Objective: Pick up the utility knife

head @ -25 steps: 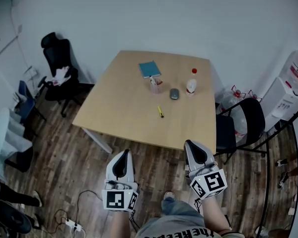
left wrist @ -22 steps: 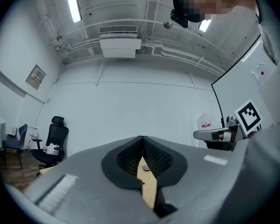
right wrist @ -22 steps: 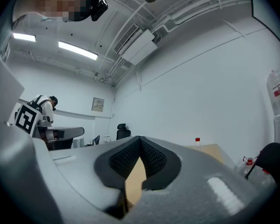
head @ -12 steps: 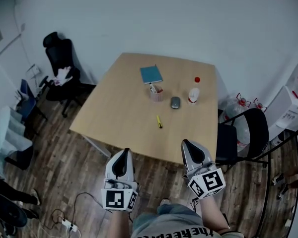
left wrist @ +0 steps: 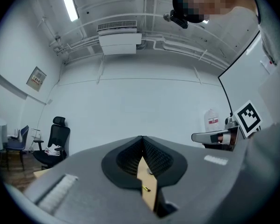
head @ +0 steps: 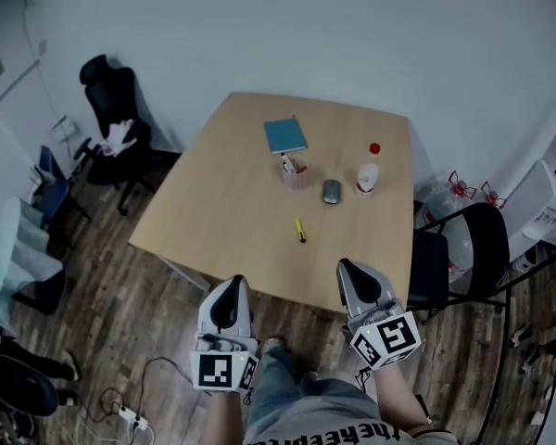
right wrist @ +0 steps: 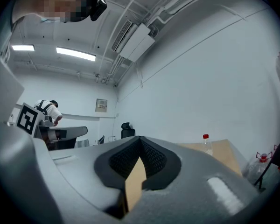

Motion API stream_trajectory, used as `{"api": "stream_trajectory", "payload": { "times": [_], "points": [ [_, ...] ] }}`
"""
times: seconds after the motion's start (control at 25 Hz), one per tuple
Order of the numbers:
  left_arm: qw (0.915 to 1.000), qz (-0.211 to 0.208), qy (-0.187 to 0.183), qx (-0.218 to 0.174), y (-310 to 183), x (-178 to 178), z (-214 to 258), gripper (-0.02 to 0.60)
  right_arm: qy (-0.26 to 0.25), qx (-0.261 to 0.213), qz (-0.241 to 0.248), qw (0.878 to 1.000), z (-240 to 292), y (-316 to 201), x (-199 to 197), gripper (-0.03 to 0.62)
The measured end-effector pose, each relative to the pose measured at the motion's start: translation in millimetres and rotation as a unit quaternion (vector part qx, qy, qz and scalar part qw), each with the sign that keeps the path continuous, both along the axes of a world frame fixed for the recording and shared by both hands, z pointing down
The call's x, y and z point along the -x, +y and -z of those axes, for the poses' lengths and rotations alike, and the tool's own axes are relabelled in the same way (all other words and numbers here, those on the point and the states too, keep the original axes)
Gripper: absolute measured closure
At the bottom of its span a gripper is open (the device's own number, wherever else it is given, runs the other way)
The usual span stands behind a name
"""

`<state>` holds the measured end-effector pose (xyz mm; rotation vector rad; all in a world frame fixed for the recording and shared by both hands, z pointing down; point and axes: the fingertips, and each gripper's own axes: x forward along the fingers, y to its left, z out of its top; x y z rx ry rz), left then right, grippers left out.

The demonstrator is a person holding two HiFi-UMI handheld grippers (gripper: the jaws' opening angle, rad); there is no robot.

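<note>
- Head view: the table (head: 224,213) stands ahead of the person, and the knife (head: 300,230), small and yellow, lies flat near the table's middle, a little toward its near edge and apart from everything else.
- Farther across the table a cup (head: 295,173), a mouse (head: 331,191) and a bottle (head: 368,173) stand in a row, with a book (head: 285,135) near the far edge.
- The left gripper (head: 230,283) and right gripper (head: 345,267) hang side by side at the table's near edge, both pointing across it and well apart from the knife.
- A chair (head: 465,241) stands at the table's right side.
- Left gripper view: the jaws meet at their tips with nothing held. Through the thin slit below the tips a strip of table shows, with the knife lying on it as a small yellow speck.
- Right gripper view: the jaws are pressed together and empty. The table's top shows beyond them, with the red-capped bottle standing on it to the right.
</note>
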<state>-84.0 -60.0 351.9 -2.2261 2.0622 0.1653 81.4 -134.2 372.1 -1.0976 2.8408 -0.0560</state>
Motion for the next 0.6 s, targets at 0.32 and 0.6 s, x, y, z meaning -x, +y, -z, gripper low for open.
{"api": "stream_trajectory", "payload": {
  "times": [0.32,0.6],
  "points": [
    [0.9993,-0.035,-0.008,-0.003,-49.0,10.3,8.2,0.561,0.007,0.008,-0.018,1.0,1.4,-39.5,15.9,0.592],
    [0.9972,-0.074,-0.015,0.0,-93.1,28.3,7.3,0.561,0.019,0.023,-0.044,0.999,-8.5,-77.6,38.3,0.592]
  ]
}}
